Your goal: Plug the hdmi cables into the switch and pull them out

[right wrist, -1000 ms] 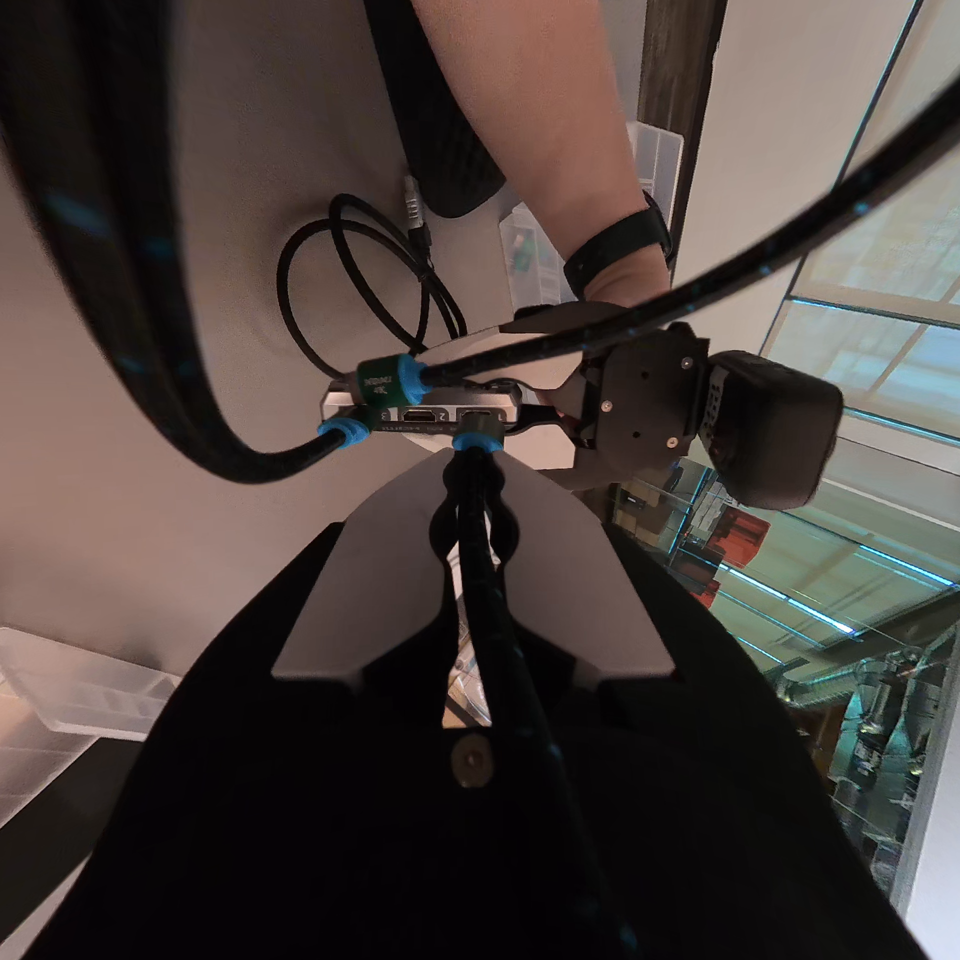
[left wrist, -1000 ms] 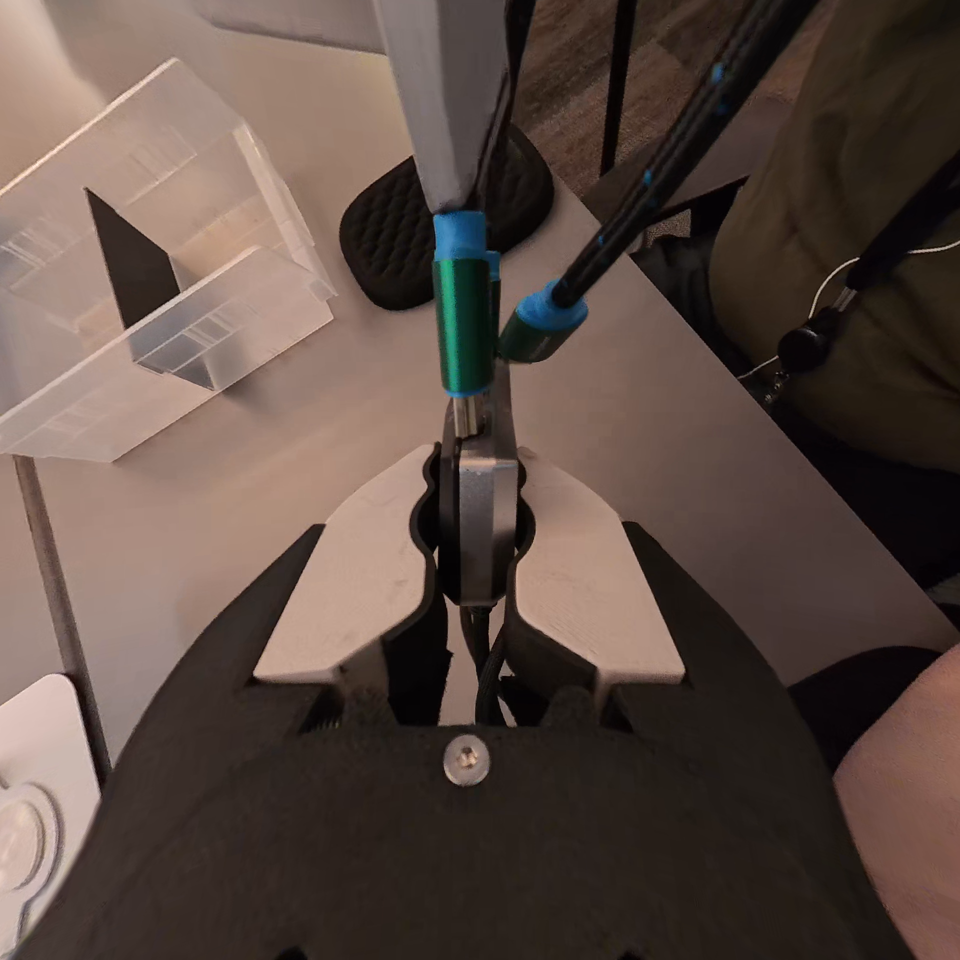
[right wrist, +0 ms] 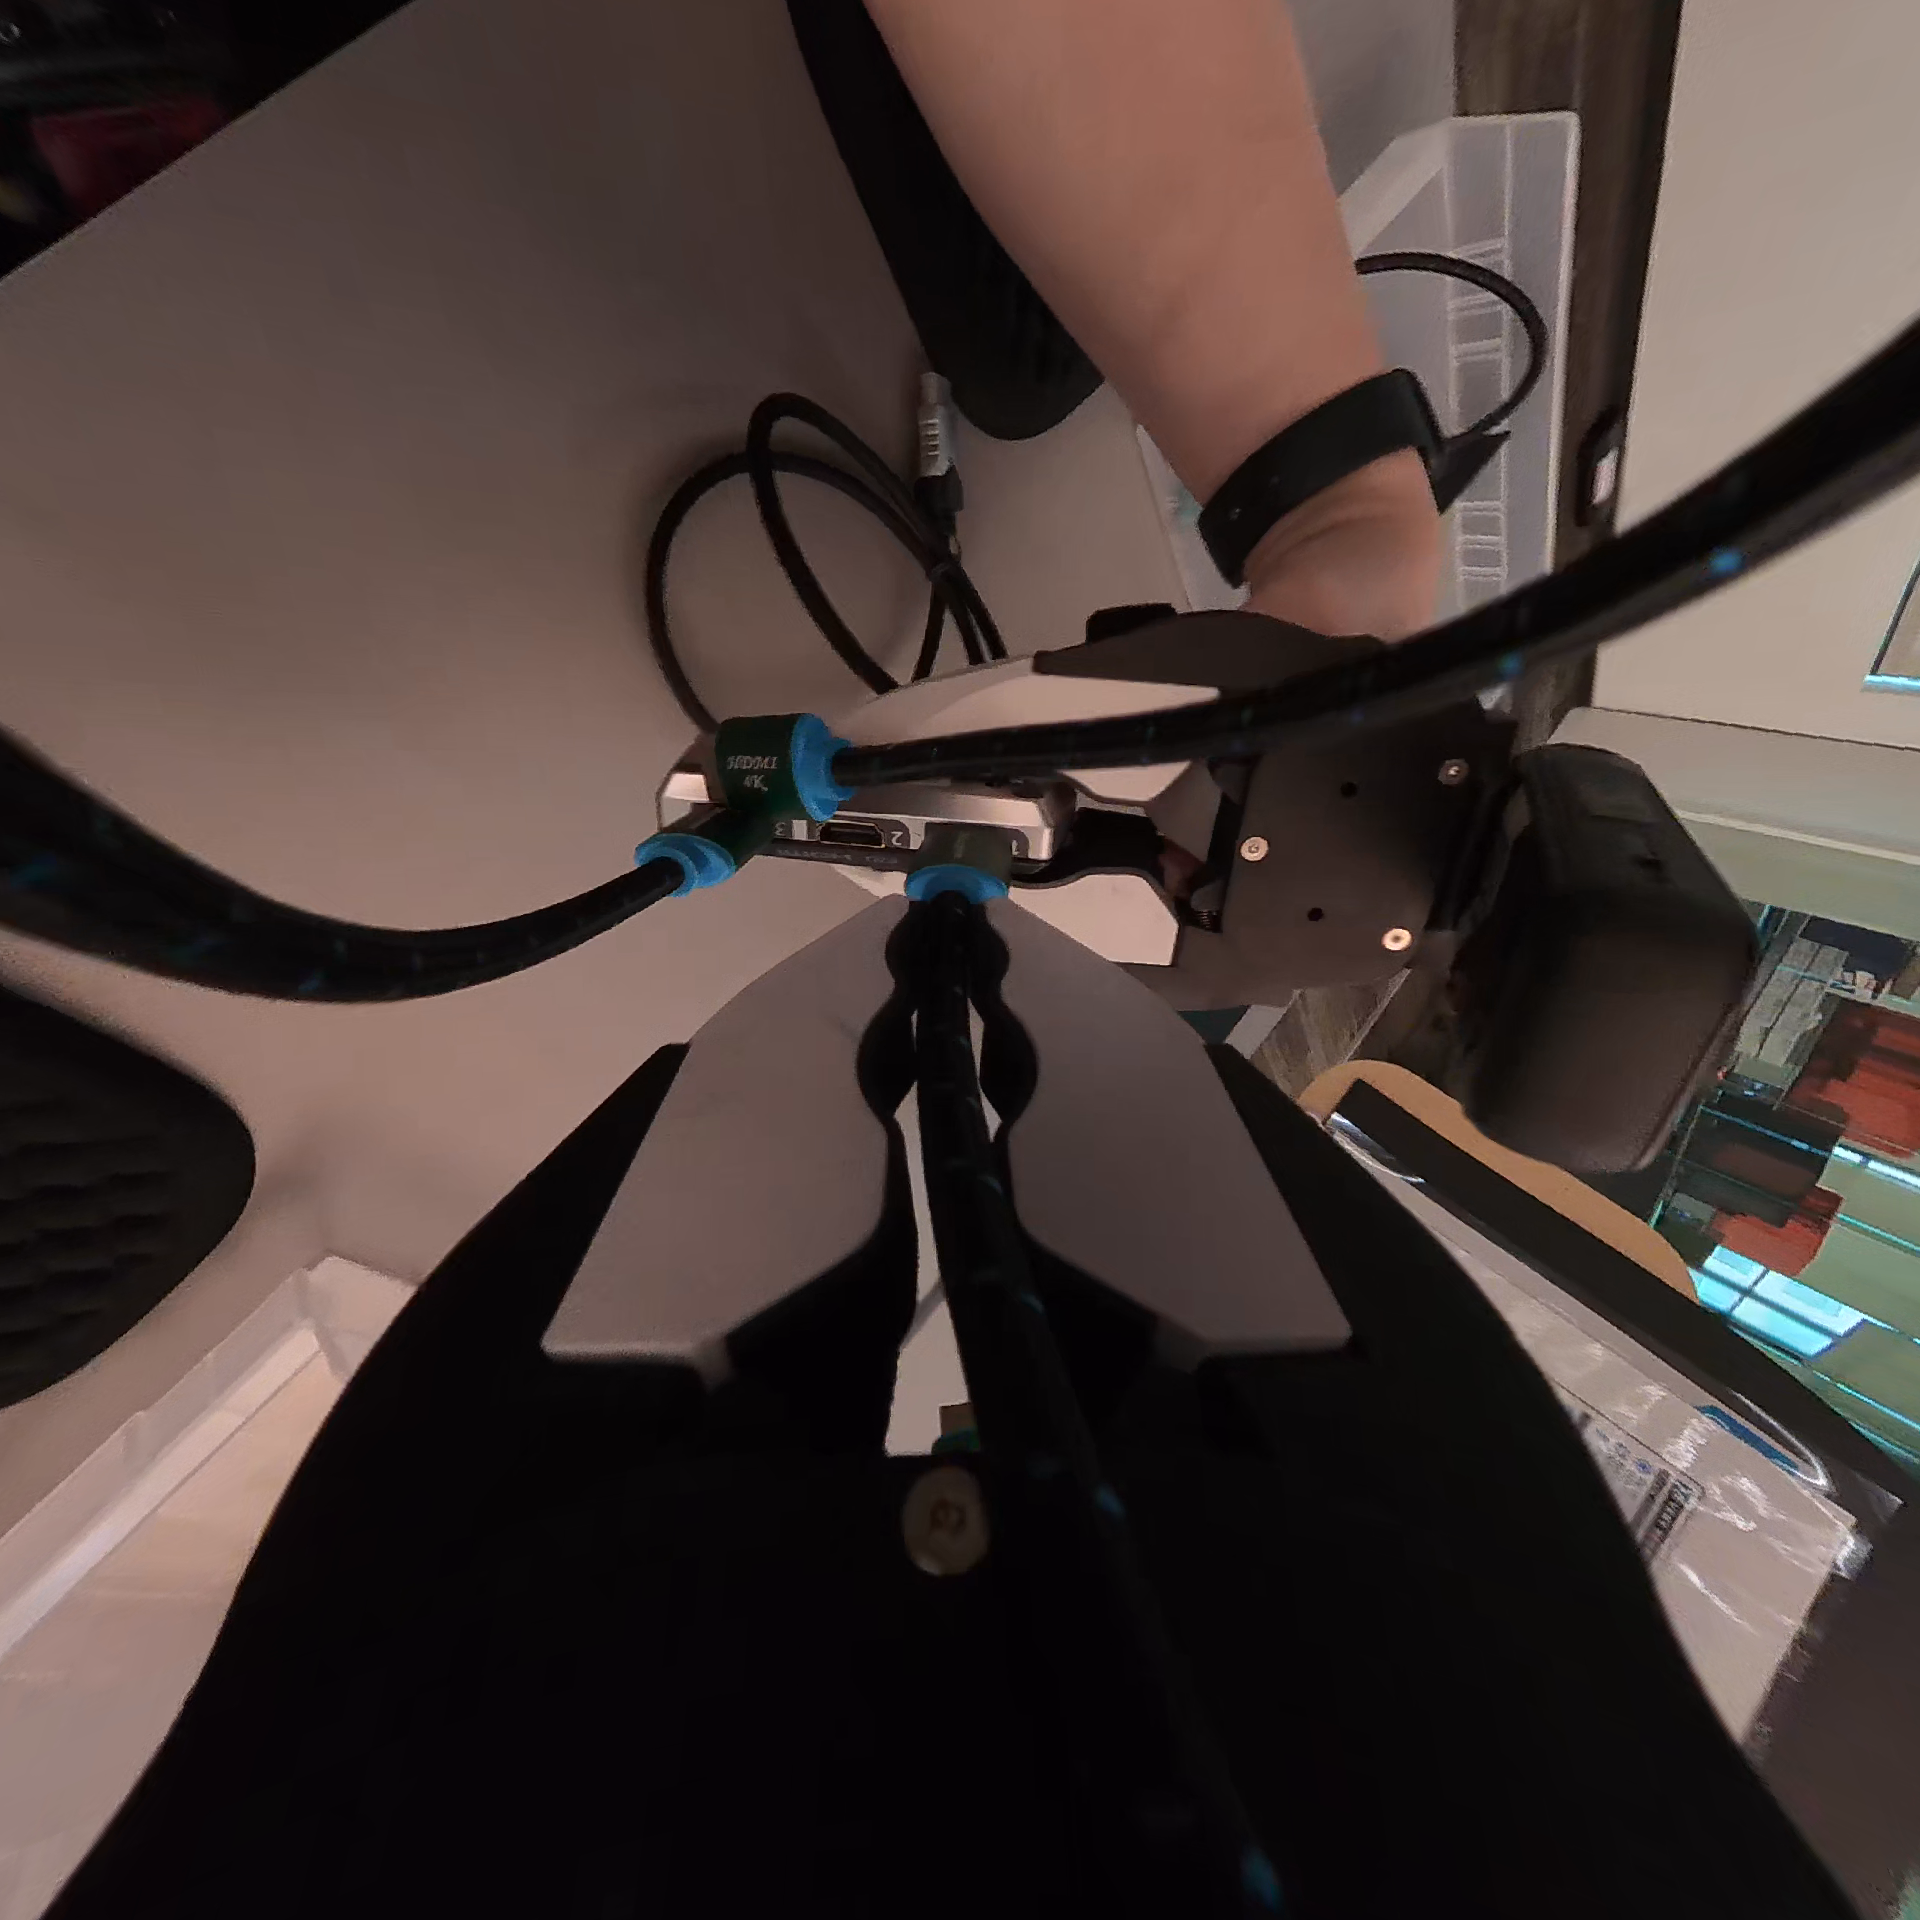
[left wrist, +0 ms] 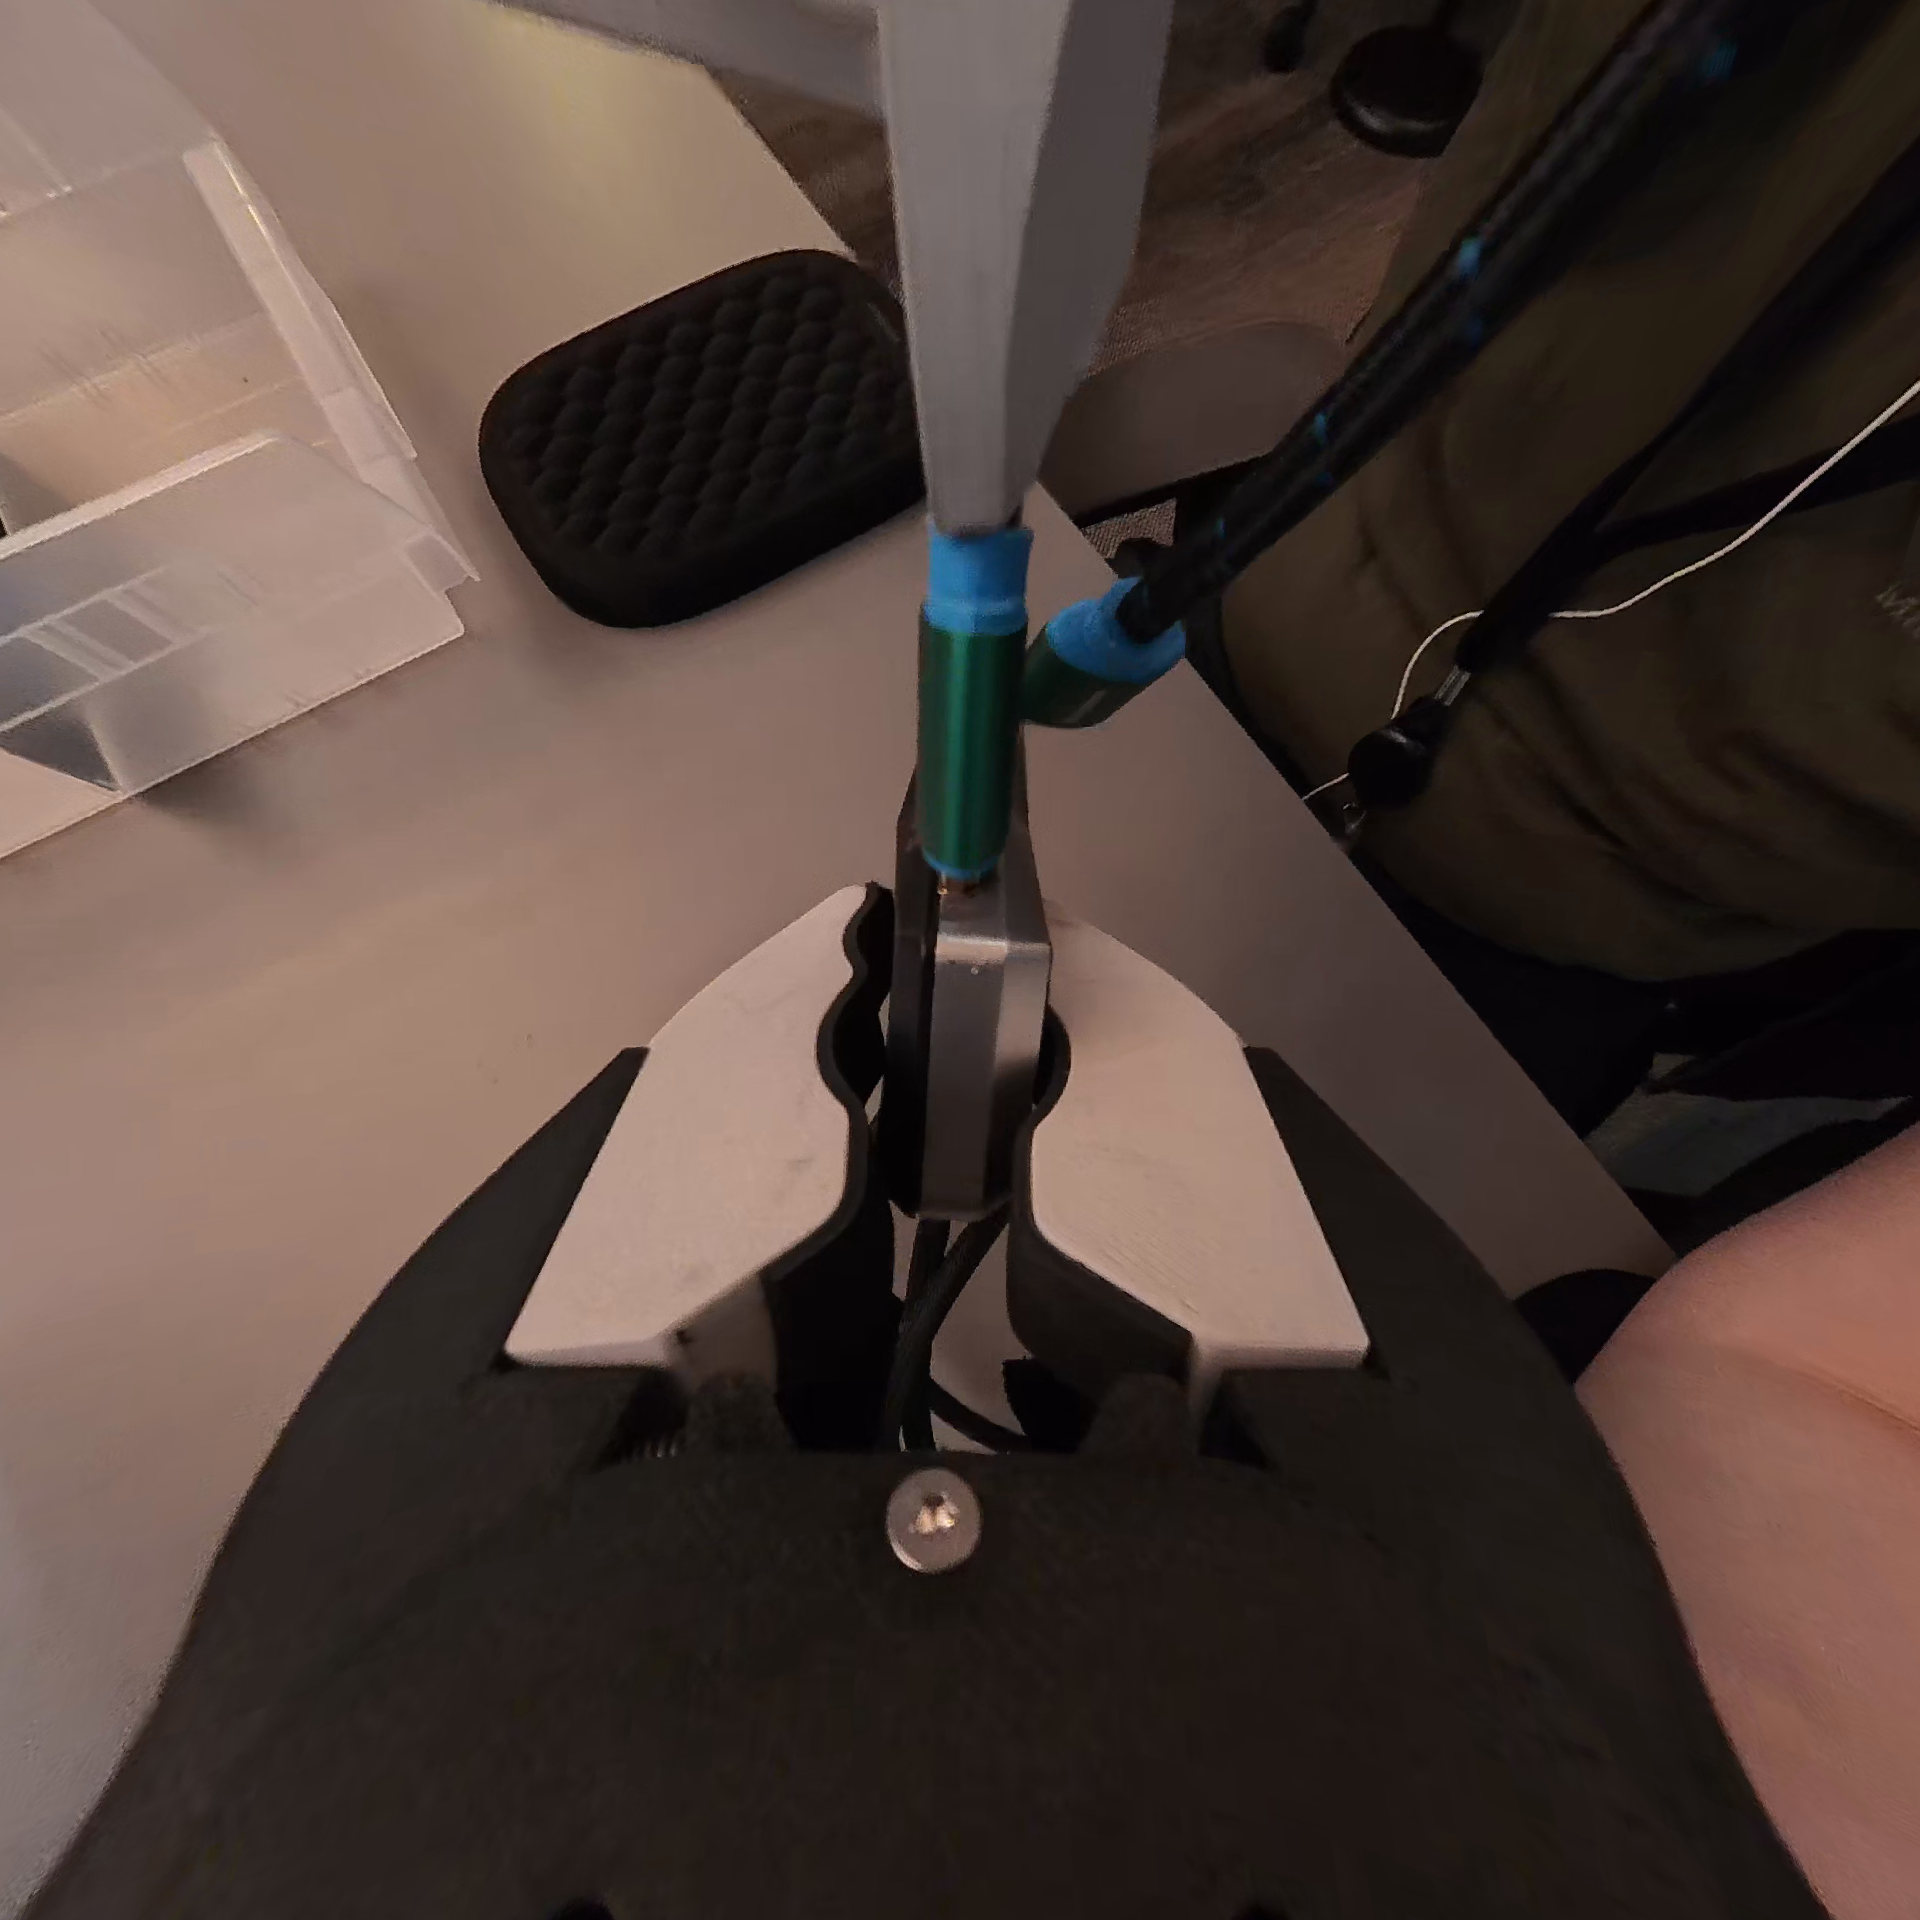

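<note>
Left tongs [left wrist: 951, 1039] clamp the switch [left wrist: 977, 1049]; right tongs [right wrist: 945, 935] pinch one of three cables [right wrist: 956, 1049]; black pad [left wrist: 696, 436] beyond.

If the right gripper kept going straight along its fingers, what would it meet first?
The right gripper, shut on a braided HDMI cable, points at that cable's green plug; pushing on would press it into the silver switch.

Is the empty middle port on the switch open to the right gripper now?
Probably not yet. The right gripper is shut on a cable whose plug sits at the neighbouring port. The middle port itself looks unobstructed on the switch.
</note>
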Tool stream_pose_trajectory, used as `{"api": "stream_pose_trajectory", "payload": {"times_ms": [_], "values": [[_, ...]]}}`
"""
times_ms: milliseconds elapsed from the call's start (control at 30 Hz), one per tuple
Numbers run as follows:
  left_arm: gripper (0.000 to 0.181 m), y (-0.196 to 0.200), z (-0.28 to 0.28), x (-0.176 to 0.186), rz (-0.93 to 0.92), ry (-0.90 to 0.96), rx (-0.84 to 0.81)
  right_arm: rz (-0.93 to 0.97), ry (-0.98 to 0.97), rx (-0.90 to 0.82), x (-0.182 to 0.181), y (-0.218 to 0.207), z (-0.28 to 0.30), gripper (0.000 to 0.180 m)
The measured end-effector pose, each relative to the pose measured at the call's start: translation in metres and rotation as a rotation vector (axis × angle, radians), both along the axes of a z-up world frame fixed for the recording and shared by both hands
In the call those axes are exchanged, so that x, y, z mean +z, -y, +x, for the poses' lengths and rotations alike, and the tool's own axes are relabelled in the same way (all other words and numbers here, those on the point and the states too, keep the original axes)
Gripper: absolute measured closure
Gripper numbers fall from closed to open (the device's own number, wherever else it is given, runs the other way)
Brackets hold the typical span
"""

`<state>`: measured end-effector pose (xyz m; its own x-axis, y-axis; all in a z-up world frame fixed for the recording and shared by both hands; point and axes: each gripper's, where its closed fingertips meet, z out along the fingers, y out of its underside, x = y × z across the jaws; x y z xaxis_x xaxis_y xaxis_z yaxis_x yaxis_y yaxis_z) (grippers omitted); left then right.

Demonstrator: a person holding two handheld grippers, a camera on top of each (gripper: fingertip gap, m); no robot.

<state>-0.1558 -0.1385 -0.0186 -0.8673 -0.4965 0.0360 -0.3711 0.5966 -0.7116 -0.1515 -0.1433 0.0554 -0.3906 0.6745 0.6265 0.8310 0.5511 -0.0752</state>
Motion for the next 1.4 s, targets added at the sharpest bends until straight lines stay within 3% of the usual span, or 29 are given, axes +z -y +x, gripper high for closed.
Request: {"api": "stream_pose_trajectory", "payload": {"times_ms": [400, 533, 700, 800, 867, 933, 1000, 1100, 1200, 1267, 1400], "values": [[0.159, -0.011, 0.010, -0.013, 0.027, -0.036, 0.054, -0.069, -0.071, -0.038, -0.012, -0.013, 0.010, 0.171], [0.159, -0.027, 0.017, -0.003, 0.030, 0.034, 0.150, 0.078, -0.187, -0.162, 0.013, -0.039, 0.030, 0.156], [0.159, -0.057, 0.018, 0.006, 0.071, 0.086, 0.288, 0.252, -0.287, -0.341, 0.057, -0.055, 0.088, 0.158], [0.159, -0.068, 0.026, 0.026, 0.000, 0.175, 0.362, 0.202, -0.514, -0.492, 0.068, -0.051, 0.121, 0.158], [0.159, -0.076, 0.031, 0.041, -0.030, 0.254, 0.415, 0.082, -0.832, -0.560, 0.068, -0.046, 0.128, 0.158], [0.159, -0.083, 0.035, 0.055, -0.046, 0.321, 0.472, -0.107, -1.146, -0.550, 0.058, -0.040, 0.115, 0.150], [0.159, -0.085, 0.038, 0.065, -0.069, 0.373, 0.508, -0.192, -1.341, -0.534, 0.044, -0.045, 0.095, 0.136], [0.159, -0.080, 0.038, 0.074, -0.097, 0.403, 0.506, -0.190, -1.447, -0.532, 0.029, -0.065, 0.060, 0.130], [0.159, -0.073, 0.036, 0.081, -0.134, 0.412, 0.491, -0.158, -1.420, -0.551, 0.021, -0.089, 0.040, 0.130], [0.159, -0.074, 0.034, 0.085, -0.144, 0.418, 0.501, -0.232, -1.423, -0.480, 0.022, -0.090, 0.029, 0.151], [0.159, -0.066, 0.030, 0.095, -0.208, 0.439, 0.463, -0.347, -1.499, -0.374, 0.034, -0.085, 0.018, 0.156]]}}
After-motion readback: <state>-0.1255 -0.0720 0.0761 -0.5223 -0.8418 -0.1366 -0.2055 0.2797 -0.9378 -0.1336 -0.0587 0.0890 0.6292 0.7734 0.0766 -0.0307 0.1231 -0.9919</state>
